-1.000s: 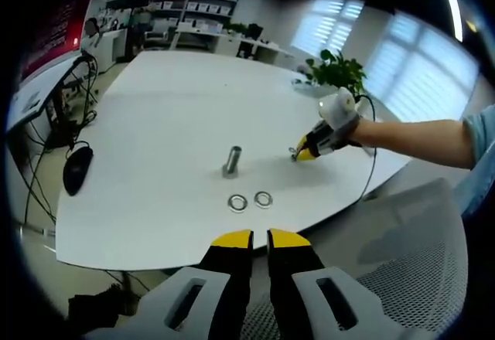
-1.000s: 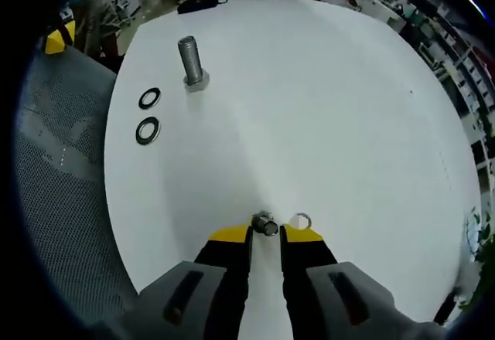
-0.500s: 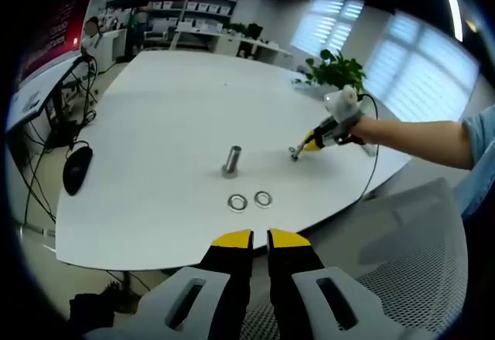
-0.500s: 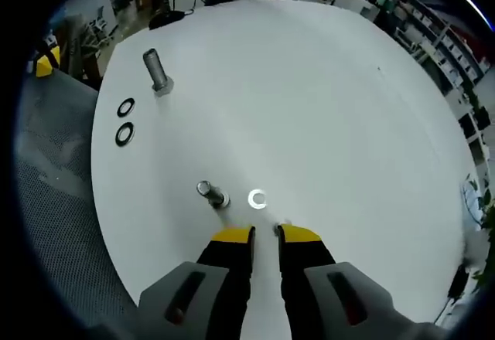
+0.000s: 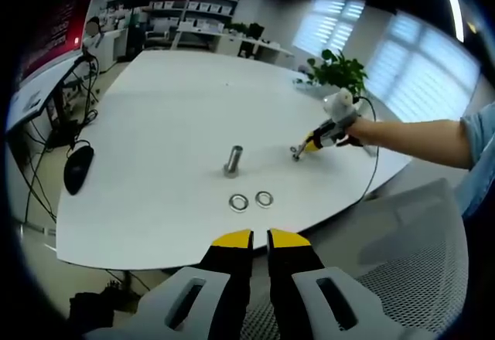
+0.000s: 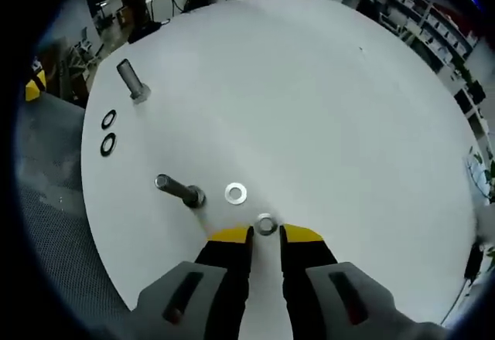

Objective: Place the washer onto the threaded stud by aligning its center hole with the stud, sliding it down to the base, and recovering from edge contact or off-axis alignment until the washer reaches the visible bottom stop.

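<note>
In the left gripper view a threaded stud stands upright mid-table, with two washers just in front of it. My left gripper hovers off the table's near edge, shut and holding nothing. To the right, a person's arm holds my right gripper down at the tabletop. In the right gripper view my right gripper has its jaws slightly apart, with a small metal ring at their tips. A pale washer and a second bolt lie just ahead to the left; I cannot tell if that bolt stands. The upright stud is far left.
The round white table has a black mouse near its left edge and a potted plant at the far right. A grey mesh chair sits by the near edge. Two dark washers lie near the table rim.
The bolt that was between my right jaws a second ago now rests on the table to their left. A small ring now sits at the right jaw tips. The left gripper has stayed put.
</note>
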Tool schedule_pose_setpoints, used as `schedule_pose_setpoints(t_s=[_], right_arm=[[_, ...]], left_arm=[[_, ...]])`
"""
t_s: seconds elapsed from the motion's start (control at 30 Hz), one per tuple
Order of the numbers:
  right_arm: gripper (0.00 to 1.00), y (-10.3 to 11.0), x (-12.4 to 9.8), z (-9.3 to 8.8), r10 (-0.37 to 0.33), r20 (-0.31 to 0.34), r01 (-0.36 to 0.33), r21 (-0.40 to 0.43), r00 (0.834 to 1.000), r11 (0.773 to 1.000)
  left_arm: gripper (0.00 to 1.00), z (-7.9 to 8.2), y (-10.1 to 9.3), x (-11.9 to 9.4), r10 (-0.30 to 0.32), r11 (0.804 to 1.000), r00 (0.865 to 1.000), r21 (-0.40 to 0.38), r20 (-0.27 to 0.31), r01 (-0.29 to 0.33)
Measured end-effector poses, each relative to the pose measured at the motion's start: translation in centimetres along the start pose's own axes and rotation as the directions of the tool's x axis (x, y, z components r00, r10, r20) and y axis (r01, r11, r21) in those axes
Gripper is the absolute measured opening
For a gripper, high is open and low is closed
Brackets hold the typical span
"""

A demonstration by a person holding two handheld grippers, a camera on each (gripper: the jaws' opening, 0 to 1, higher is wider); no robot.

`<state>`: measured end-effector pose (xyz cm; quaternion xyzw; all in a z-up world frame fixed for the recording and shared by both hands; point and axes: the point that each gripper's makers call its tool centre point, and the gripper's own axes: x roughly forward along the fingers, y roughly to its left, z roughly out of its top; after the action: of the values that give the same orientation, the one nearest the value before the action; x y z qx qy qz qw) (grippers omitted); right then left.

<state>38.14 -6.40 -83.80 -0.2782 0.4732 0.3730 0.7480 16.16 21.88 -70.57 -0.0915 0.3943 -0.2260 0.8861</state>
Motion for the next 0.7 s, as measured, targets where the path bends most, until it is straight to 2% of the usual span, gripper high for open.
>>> schedule_pose_setpoints(t_s=[0.27, 0.4, 0.43, 0.47, 0.5, 0.57, 0.63, 0.7], right_arm=[[0.16, 0.22, 0.14, 0.13, 0.011, 0.007, -0.011, 0.019, 1.000, 1.000], [0.15, 0.43, 0.01, 0.08, -0.003, 0.001, 0.003, -0.010, 1.000, 1.000], [0.12, 0.46, -0.06, 0.03, -0.005, 0.001, 0.005, -0.014, 1.000, 1.000], [0.04, 0.63, -0.22, -0.21, 0.014, -0.010, -0.014, -0.046, 1.000, 0.999], [0.03, 0.31, -0.12, -0.18, -0.007, 0.006, 0.007, -0.013, 1.000, 1.000], [0.03, 0.47, -0.21, -0.21, 0.007, 0.010, -0.007, -0.014, 1.000, 1.000], [0.04, 0.95, -0.17, -0.69, 0.033, -0.015, -0.033, -0.007, 0.999, 0.999], [0.07, 0.68, -0.30, -0.48, 0.013, -0.004, -0.013, -0.016, 1.000, 1.000]], left_arm=[[0.05, -0.08, 0.05, 0.04, 0.004, 1.000, 1.000, -0.001, -0.005, -0.004], [0.05, -0.12, 0.10, 0.04, 0.005, 1.000, 1.000, 0.001, -0.008, -0.005], [0.05, -0.12, 0.10, 0.04, 0.005, 1.000, 1.000, 0.001, -0.007, -0.005], [0.05, -0.11, 0.07, 0.04, 0.004, 1.000, 1.000, 0.000, -0.007, -0.004], [0.05, -0.13, 0.07, 0.04, 0.004, 1.000, 1.000, 0.001, -0.008, -0.004], [0.05, -0.20, 0.04, 0.05, 0.003, 1.000, 1.000, 0.004, -0.013, -0.003], [0.05, -0.20, 0.01, 0.05, 0.002, 1.000, 1.000, 0.005, -0.013, -0.002], [0.05, -0.20, -0.01, 0.05, 0.001, 1.000, 1.000, 0.006, -0.013, -0.001]])
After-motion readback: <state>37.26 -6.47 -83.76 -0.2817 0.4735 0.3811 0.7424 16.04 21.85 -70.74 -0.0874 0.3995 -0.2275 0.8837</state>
